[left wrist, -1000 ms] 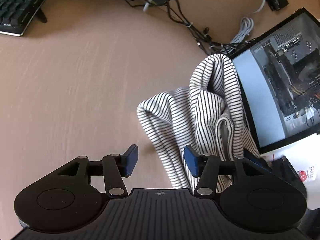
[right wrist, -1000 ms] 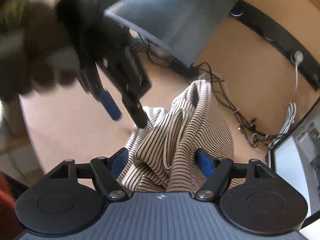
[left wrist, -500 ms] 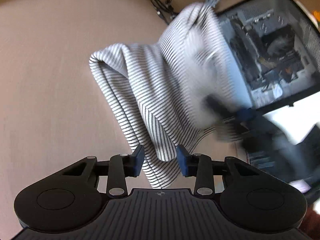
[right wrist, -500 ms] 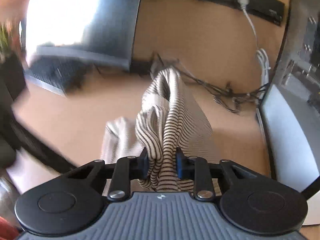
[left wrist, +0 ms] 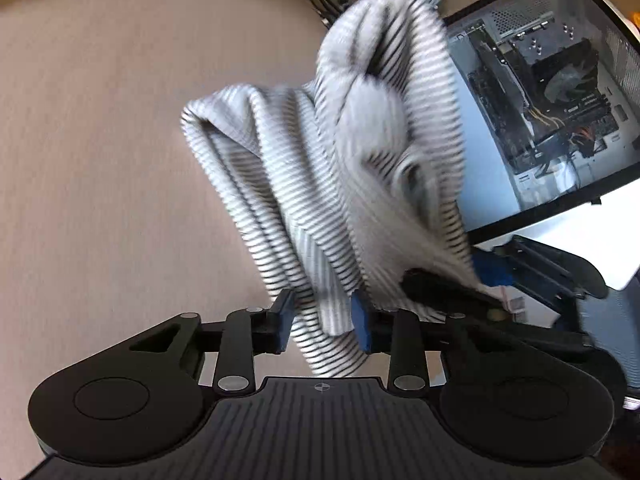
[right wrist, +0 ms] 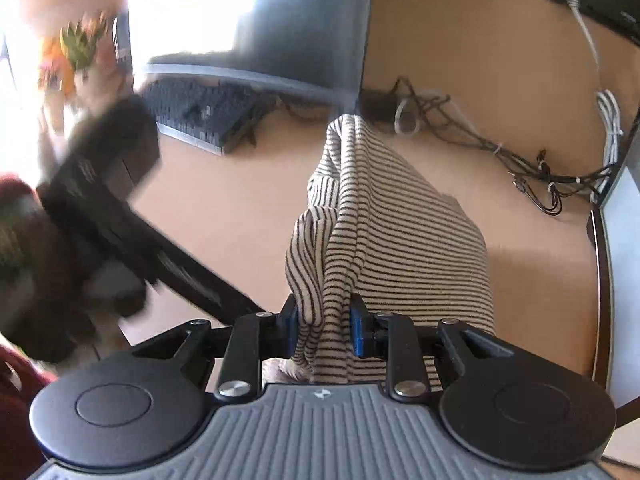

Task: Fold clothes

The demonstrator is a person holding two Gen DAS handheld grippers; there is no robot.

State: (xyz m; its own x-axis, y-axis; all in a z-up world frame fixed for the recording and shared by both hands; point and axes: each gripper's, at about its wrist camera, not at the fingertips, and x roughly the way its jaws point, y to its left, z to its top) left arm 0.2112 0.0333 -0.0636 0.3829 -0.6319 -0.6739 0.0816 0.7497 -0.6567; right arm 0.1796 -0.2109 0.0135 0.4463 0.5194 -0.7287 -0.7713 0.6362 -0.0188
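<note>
Light wooden desk with computer gear

Ahead of the right gripper, a tan desk [right wrist: 460, 80] carries a dark monitor [right wrist: 304, 20] with bright glare on its left, a black keyboard [right wrist: 204, 116] ahead-left, and tangled cables [right wrist: 532, 168] ahead-right. To the left gripper's right stands an open computer case [left wrist: 560, 92], its side panel glass.

The upper folds of the striped garment [left wrist: 384, 120] were smeared by motion blur. The left gripper [right wrist: 120, 232] (a dark streak from the right wrist) was blurred too, its fingertips indistinct.
</note>
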